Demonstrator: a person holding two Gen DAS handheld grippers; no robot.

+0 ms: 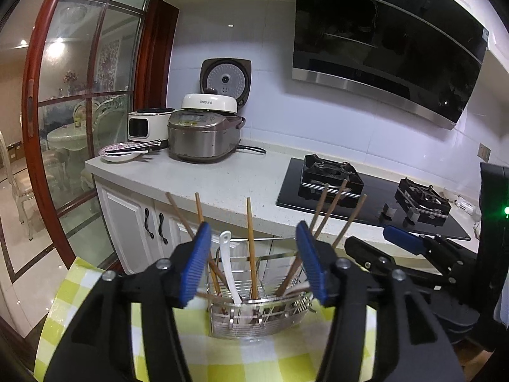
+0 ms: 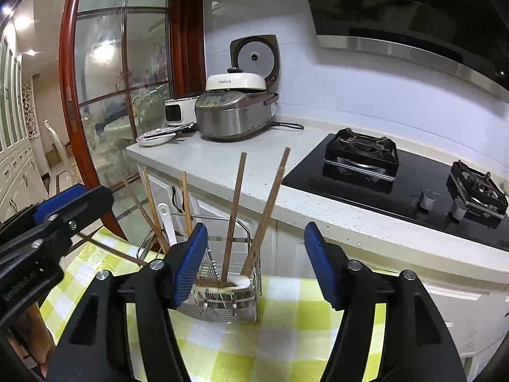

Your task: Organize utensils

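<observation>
Two parted tongs (image 1: 253,265), six chopsticks (image 1: 251,242)

Rice cooker (image 1: 203,133) near gas hob (image 1: 366,191) on countertop (image 1: 222,178).

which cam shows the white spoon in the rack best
The left wrist view: the white spoon stands in plain sight between the open pads, handle to bowl. In the right wrist view only its handle shows, the rest hidden behind the pad.
</observation>
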